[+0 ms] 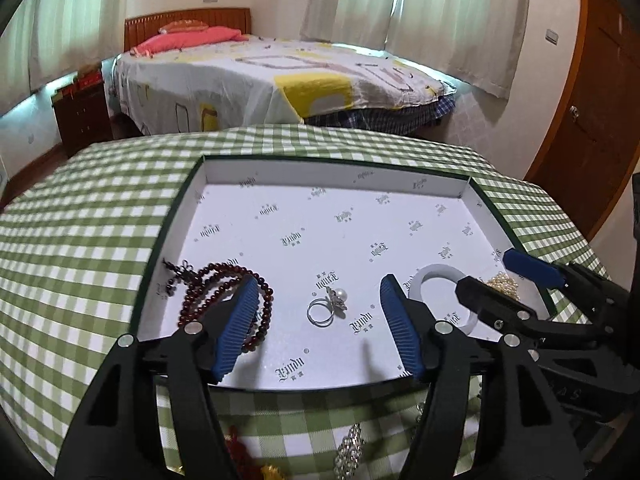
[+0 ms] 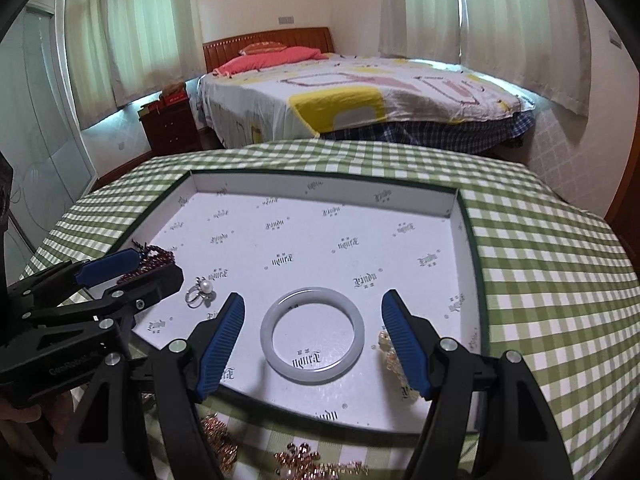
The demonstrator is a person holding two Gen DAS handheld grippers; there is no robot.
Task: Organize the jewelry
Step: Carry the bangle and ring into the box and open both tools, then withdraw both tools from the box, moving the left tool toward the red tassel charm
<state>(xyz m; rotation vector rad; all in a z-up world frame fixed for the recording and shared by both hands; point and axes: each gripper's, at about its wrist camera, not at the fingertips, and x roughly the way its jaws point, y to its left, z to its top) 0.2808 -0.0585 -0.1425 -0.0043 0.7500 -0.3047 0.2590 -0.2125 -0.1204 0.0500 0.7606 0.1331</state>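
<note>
Now both hand-held grippers, left [image 1: 318, 322] and right [image 2: 312, 338], gape wide over the flat-lying bangle [image 2: 312, 334].

A shallow box [image 1: 188, 200] lies on the table [image 1: 80, 208] ahead of both tools. Inside it, a bead string [image 1: 208, 292] lies by the left gripper's [image 1: 318, 332] left finger, and a pearl ring [image 1: 328, 306] lies between its fingers. A bangle [image 2: 313, 334] lies between the fingers of the right gripper [image 2: 313, 346], with a pearl cluster [image 2: 390, 354] at its right finger. More trinkets [image 2: 304, 458] lie on the table nearer than the box; a bed [image 2: 360, 96] stands beyond the table.
</note>
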